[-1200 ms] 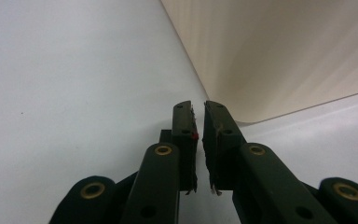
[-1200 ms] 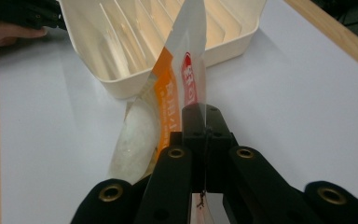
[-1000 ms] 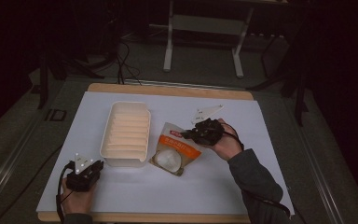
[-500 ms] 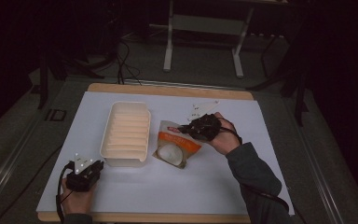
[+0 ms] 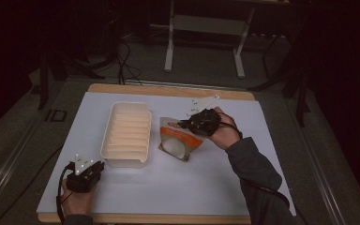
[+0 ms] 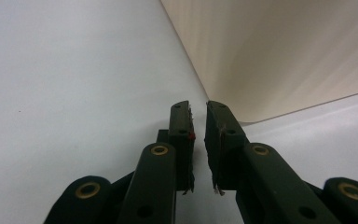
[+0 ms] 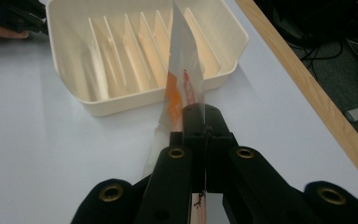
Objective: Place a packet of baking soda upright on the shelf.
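Beside tray (image 5: 126, 133), packet (image 5: 180, 139) now lifted.

Open counter (image 5: 178, 187) is left along the near edge and far right. The ribbed tray (image 5: 126, 133) blocks the left-centre; the pouch (image 5: 180, 140) lies just beside it, narrowing the gap between.

A dim lab or recording room set up around one work table.

The wood-edged table (image 5: 243, 95) carries a plain white mat (image 5: 178, 187) and stands on a grey carpeted floor (image 5: 18, 145), with black cables (image 5: 124, 63) trailing across it. Behind it stands the pale metal frame (image 5: 204, 28) of another bench, and dark stand legs (image 5: 44, 70) rise at the sides. The surroundings are left unlit, and nothing domestic is in sight, which fits a test or data-collection space.
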Motion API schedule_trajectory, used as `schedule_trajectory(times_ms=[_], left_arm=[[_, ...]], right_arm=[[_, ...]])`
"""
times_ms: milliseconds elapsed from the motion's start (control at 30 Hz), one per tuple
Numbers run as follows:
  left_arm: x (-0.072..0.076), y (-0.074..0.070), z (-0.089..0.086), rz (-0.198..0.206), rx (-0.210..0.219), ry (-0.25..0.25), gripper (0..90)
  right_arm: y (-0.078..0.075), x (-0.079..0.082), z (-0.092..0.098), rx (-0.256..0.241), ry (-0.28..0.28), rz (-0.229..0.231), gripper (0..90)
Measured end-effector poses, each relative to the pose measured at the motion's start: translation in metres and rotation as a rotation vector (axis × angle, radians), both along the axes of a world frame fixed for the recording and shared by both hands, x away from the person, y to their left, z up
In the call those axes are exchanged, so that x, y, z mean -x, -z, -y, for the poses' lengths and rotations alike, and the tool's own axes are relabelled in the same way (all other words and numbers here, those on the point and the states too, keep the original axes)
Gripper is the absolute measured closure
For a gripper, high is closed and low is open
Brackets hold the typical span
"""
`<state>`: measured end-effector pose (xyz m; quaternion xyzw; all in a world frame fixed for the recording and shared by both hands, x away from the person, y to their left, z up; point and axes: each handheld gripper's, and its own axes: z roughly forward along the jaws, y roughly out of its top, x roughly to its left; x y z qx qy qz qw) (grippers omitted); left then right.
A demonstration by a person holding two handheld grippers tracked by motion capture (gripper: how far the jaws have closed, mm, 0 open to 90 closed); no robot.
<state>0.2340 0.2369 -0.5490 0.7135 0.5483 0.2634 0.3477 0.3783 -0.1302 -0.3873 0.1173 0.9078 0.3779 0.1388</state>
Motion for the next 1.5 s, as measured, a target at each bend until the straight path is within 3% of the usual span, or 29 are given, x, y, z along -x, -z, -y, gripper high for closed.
schedule_trajectory(times_ms=[367, 833, 1500], left_arm=[[0.000, 0.000, 0.000, 0.000, 0.002, 0.000, 80.4], [0.000, 0.000, 0.000, 0.002, 0.004, 0.000, 80.3], [0.000, 0.000, -0.002, 0.006, 0.009, -0.004, 80.2]], right_arm=[[-0.011, -0.012, -0.006, -0.012, 0.006, 0.023, 90.0], [-0.023, -0.023, -0.011, -0.086, -0.014, 0.049, 90.0], [-0.042, -0.024, -0.034, -0.131, -0.024, 0.089, 90.0]])
